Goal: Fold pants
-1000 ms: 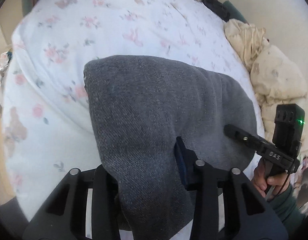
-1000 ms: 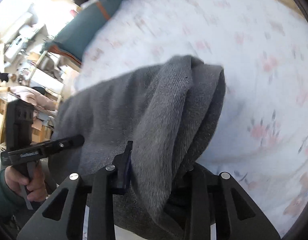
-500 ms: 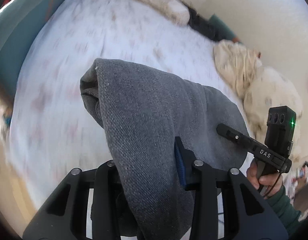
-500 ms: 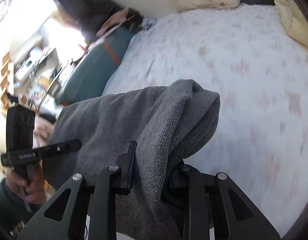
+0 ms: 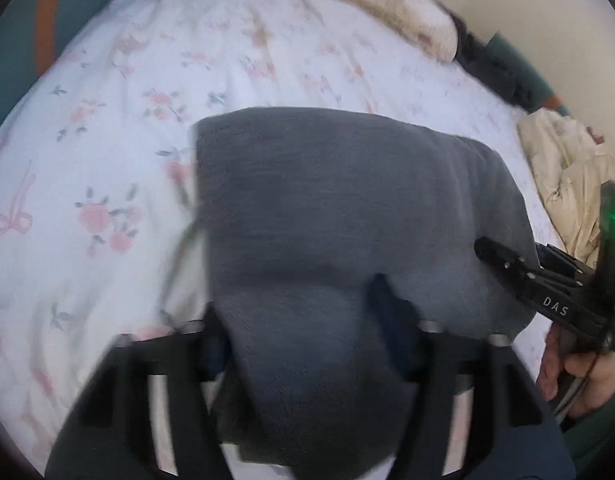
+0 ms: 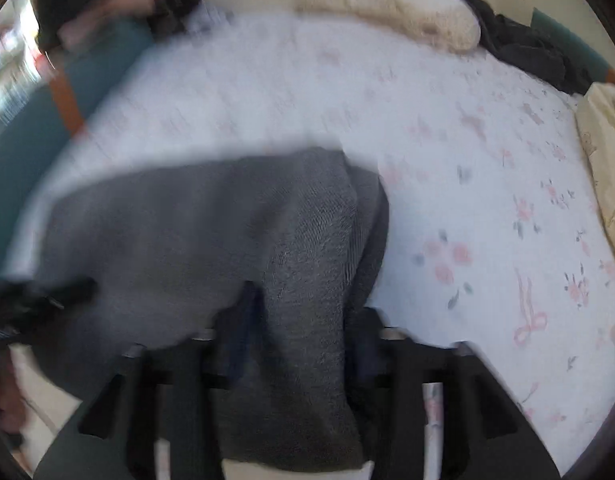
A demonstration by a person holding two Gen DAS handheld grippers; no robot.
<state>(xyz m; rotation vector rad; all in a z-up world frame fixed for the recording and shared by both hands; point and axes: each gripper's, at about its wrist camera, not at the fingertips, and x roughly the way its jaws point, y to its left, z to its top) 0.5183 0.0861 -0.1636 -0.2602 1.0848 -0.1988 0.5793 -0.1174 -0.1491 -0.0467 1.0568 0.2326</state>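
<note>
The grey pants (image 5: pixel 347 208) are folded into a thick bundle that hangs between my two grippers above the bed. My left gripper (image 5: pixel 303 320) is shut on the near edge of the bundle. My right gripper (image 6: pixel 303 316) is shut on the other near corner of the pants (image 6: pixel 235 232). The right gripper also shows in the left wrist view (image 5: pixel 547 292), at the bundle's right edge. The left gripper shows blurred in the right wrist view (image 6: pixel 39 300). The cloth hides the fingertips in both views.
The bed (image 5: pixel 147 80) has a white sheet with pink flowers. A cream pillow (image 5: pixel 391 4) and dark clothes (image 5: pixel 495 64) lie at its far end. A crumpled cream blanket (image 5: pixel 571 176) lies on the right. A teal bed frame (image 6: pixel 23 132) runs along the left.
Both grippers have swung with the pants toward the head of the bed. The bundle has dropped lower over the sheet and lies flatter. Both views are motion-blurred.
</note>
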